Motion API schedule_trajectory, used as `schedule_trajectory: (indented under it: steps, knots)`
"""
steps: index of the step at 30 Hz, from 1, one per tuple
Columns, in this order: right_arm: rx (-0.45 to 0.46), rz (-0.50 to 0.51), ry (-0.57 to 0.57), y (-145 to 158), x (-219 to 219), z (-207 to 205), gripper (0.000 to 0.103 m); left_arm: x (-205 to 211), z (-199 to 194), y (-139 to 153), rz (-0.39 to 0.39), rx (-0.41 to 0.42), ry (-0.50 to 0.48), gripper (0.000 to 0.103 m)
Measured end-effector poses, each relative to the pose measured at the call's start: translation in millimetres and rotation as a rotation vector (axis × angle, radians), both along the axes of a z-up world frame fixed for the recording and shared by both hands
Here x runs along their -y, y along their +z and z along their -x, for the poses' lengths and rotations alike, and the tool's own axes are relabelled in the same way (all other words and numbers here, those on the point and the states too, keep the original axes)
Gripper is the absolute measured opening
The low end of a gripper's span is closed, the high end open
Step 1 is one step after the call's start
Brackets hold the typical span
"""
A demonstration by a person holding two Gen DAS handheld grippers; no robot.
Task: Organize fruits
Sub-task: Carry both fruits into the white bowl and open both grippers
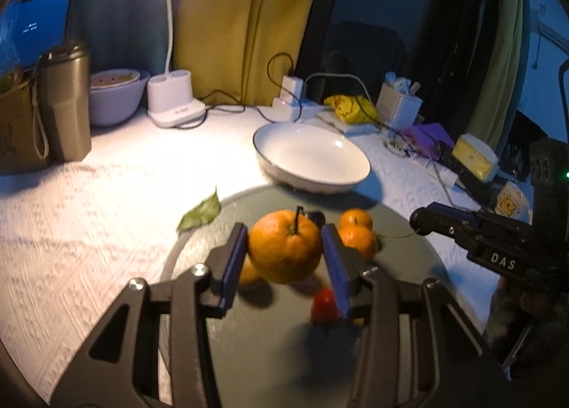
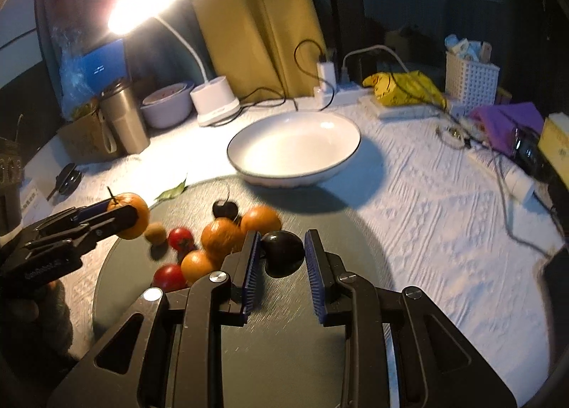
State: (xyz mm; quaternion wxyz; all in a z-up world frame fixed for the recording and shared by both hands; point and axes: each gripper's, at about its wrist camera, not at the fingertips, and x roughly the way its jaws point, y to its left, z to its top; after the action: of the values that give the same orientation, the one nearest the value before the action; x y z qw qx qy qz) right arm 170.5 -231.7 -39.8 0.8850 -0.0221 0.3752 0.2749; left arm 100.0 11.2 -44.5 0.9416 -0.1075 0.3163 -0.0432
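My left gripper (image 1: 284, 230) is shut on a large stemmed orange (image 1: 284, 248) and holds it above a round dark-grey tray (image 1: 402, 258). From the right wrist view the same orange (image 2: 137, 212) hangs off the tray's left rim in the left gripper (image 2: 121, 216). My right gripper (image 2: 282, 235) is shut on a dark plum-like fruit (image 2: 282, 253) over the tray (image 2: 121, 258). On the tray lie small oranges (image 2: 220, 235), tomatoes (image 2: 180, 237), a dark cherry (image 2: 224, 209) and a small brown fruit (image 2: 155, 233). An empty white bowl (image 2: 295, 148) stands just behind the tray.
A green leaf (image 2: 172, 191) lies at the tray's far rim. Along the back stand a lit desk lamp (image 2: 213, 98), a steel tumbler (image 2: 124, 120), a lilac bowl (image 2: 167, 106), a power strip with cables (image 2: 341, 88), a yellow bag (image 2: 402, 88) and a white basket (image 2: 469, 77).
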Motion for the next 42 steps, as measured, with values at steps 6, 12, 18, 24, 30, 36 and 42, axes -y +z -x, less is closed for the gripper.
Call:
schedule_trajectory:
  steps: [6, 12, 18, 24, 30, 36, 42]
  knots:
    - [0.038, 0.002, -0.015, 9.6, 1.9, -24.4, 0.028, -2.5, -23.5, 4.9, -0.003, 0.026, -0.005, 0.044]
    - [0.072, -0.003, -0.012, 18.4, -6.9, -51.8, 0.028, 0.6, -50.8, 7.5, -0.005, 0.035, -0.028, 0.044]
    - [0.082, -0.004, 0.014, 15.7, -22.1, -82.8, 0.028, 3.9, -82.4, 9.7, -0.001, 0.033, -0.057, 0.044]
    - [0.076, -0.002, 0.034, 9.9, -38.0, -113.0, 0.028, 4.1, -116.9, 6.3, 0.011, 0.006, -0.059, 0.044]
    - [0.061, 0.003, 0.038, 0.5, -51.3, -140.3, 0.028, 1.6, -143.9, -4.4, 0.048, -0.039, -0.064, 0.044]
    - [0.027, 0.010, 0.030, -14.1, -59.2, -160.2, 0.028, 0.3, -161.1, -10.3, 0.071, -0.065, -0.066, 0.044]
    - [0.012, 0.019, 0.021, -20.7, -62.5, -167.6, 0.028, -5.4, -169.6, -12.4, 0.096, -0.081, -0.050, 0.045]
